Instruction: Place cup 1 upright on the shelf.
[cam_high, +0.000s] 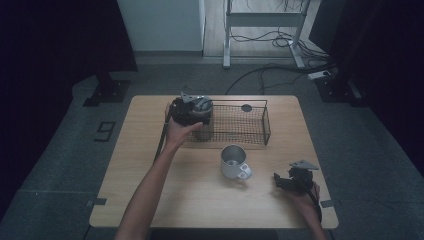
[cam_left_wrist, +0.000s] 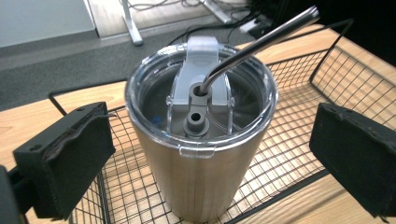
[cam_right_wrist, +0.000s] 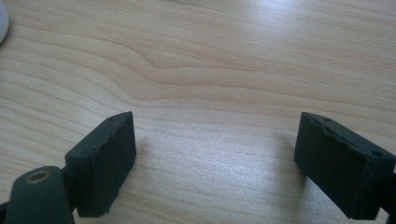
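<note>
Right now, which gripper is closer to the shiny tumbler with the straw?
The left. The left gripper has its open fingers on either side of the steel tumbler standing in the wire basket. The right gripper rests far off at the table's near right, beyond the mug.

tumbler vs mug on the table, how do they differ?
The tumbler stands inside the wire basket; the mug sits on the bare table in front of it. The tumbler carries a clear lid with a metal straw; the mug is open-topped. The mug has a side handle; the tumbler shows none. Both stand upright and look metallic.
</note>
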